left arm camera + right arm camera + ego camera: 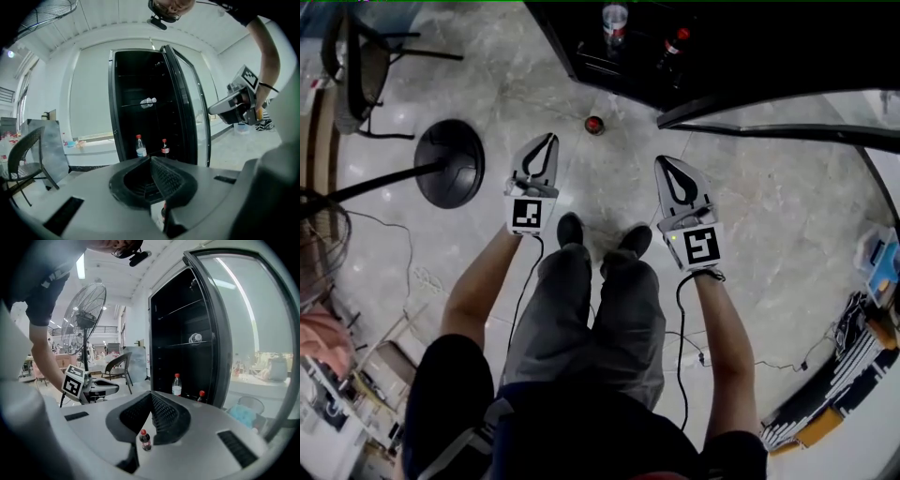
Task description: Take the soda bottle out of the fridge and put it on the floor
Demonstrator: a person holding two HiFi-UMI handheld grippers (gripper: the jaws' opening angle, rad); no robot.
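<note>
A small cola bottle (594, 125) with a red cap stands upright on the marble floor, in front of the open black fridge (609, 66). It shows below the jaws in the right gripper view (145, 440), and only a sliver shows in the left gripper view (163, 211). My left gripper (548, 138) and right gripper (664, 160) hang above the floor, either side of the bottle and apart from it. Both are shut with nothing between the jaws (151, 158) (151, 393). Inside the fridge stand a clear bottle (140, 146) and another cola bottle (164, 147).
The fridge's glass door (234, 333) stands open at the right. A bottle (148, 101) lies on an upper shelf. A pedestal fan's round base (450, 161) and a chair (361, 66) are to the left. The person's shoes (570, 228) are just behind the grippers; cables trail on the floor.
</note>
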